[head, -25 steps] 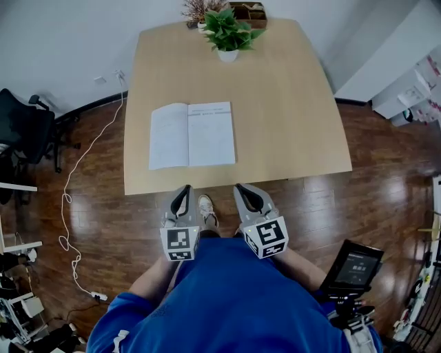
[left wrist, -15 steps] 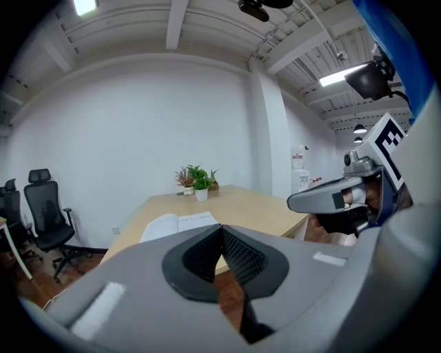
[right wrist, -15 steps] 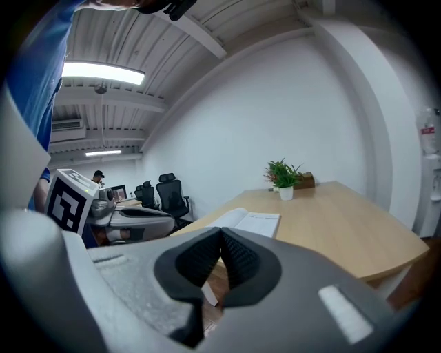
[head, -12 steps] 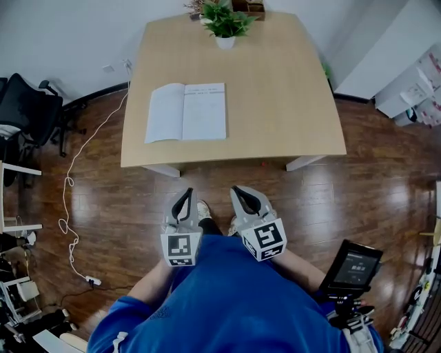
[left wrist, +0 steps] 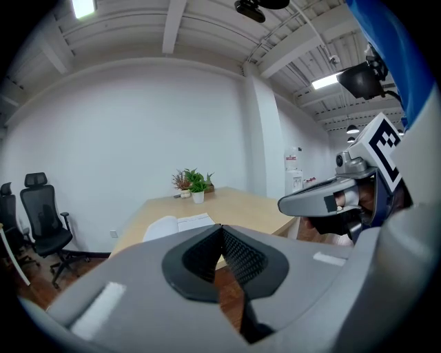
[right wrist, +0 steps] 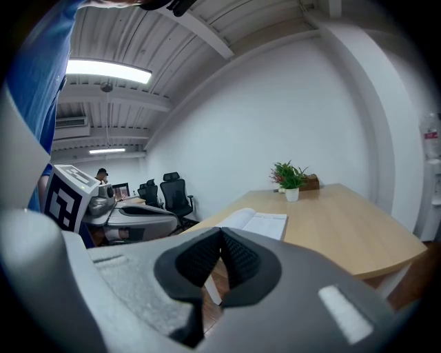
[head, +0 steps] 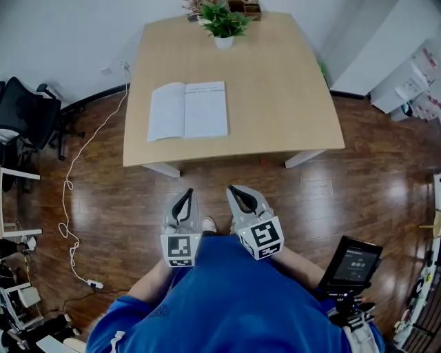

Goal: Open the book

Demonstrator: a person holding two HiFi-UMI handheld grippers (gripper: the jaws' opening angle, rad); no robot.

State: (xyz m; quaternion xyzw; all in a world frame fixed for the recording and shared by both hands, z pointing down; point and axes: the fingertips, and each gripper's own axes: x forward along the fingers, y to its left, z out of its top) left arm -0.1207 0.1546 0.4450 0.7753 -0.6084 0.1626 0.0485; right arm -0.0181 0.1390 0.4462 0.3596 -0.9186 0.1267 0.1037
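Note:
The book lies open, white pages up, on the left half of the light wooden table. It also shows in the left gripper view as the book and in the right gripper view as the book. My left gripper and right gripper are held side by side over the wood floor, well short of the table's near edge. Both point toward the table with their jaws shut and nothing between them.
A potted green plant stands at the table's far edge beside a small wooden box. A black office chair sits at the left and a white cable trails over the floor. A stand with a screen is at the right.
The person has stepped back from the table. Both grippers drew away from its near edge and now hang over the floor. The book lies as before.

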